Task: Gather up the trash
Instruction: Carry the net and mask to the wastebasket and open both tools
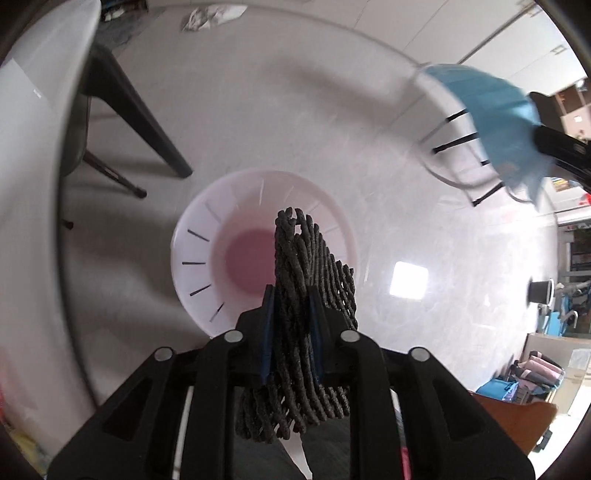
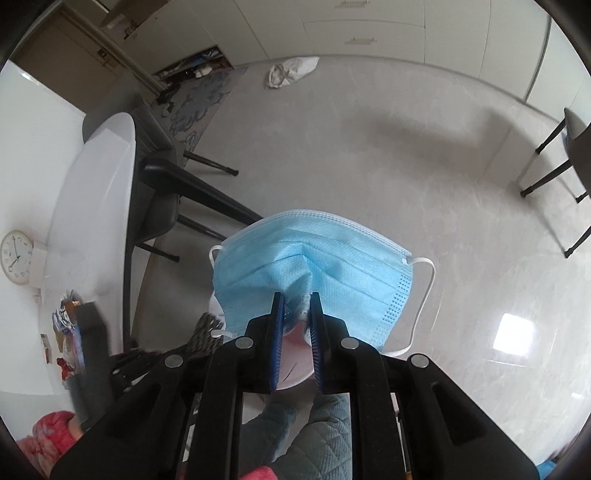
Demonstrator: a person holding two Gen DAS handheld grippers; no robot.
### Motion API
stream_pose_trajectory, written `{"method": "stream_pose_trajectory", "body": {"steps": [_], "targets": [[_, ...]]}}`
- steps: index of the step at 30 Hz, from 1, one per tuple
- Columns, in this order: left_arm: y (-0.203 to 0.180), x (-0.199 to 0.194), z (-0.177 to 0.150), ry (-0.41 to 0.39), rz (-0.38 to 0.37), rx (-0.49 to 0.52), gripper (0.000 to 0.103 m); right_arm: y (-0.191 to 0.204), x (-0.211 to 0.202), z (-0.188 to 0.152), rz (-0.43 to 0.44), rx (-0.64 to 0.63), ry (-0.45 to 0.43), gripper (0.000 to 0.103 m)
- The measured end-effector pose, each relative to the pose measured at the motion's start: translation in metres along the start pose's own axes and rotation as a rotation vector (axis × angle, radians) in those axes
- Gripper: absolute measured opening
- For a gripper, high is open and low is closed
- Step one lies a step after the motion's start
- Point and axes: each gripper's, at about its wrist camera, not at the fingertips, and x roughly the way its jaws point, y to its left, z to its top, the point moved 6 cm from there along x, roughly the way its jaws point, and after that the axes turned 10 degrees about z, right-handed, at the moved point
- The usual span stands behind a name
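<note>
The left gripper (image 1: 291,306) is clamped on a dark grey woven mesh mat (image 1: 314,295), which stands on edge between the blue pads and droops below the jaws. Directly beyond it, at 12 o'clock from the fingertips, a white slotted trash bin (image 1: 199,254) with a pink bottom stands on the pale marbled floor (image 1: 258,122); the mat hangs over the bin's right half. At 2 o'clock in the left wrist view, the blue surgical mask (image 1: 491,110) shows blurred, held by the right gripper's dark fingers at the frame's right edge. A black table leg (image 1: 140,114) slants down at 10 o'clock, and crumpled white trash (image 1: 207,16) lies on the floor at 12 o'clock, well apart from the bin.

The right gripper (image 2: 295,314) is closed on the lower middle of the mask (image 2: 314,273), pinching its pleated fabric; the white ear loops (image 2: 424,295) hang free at either side. A bit of the mat (image 2: 205,332) and the bin rim (image 2: 214,306) peek out at 9 o'clock, just beside the mask. A white oval table (image 2: 99,192) with a dark chair (image 2: 162,199) sits at 10 o'clock, a wall clock (image 2: 14,256) at 9 o'clock, and a white bag (image 2: 291,70) lies on the floor at 12 o'clock.
</note>
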Motion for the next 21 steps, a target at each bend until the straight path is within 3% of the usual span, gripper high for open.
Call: {"method": "stream_pose_trajectory", "body": {"steps": [5, 11, 16, 21], "targets": [[-0.01, 0.018, 0.014, 0.027, 0.026, -0.051, 0.047, -0.01, 0.016, -0.007, 0.029, 0.0, 0.038, 0.016], [-0.01, 0.01, 0.025, -0.012, 0.062, -0.058, 0.06, -0.003, 0.027, -0.007, 0.042, -0.017, 0.064, 0.016], [0.0, -0.046, 0.024, -0.107, 0.061, -0.091, 0.066, 0.004, 0.034, -0.012, 0.049, -0.041, 0.09, 0.016], [0.03, -0.137, 0.009, -0.277, 0.091, -0.171, 0.092, 0.025, 0.056, -0.022, 0.052, -0.113, 0.138, 0.016]]}}
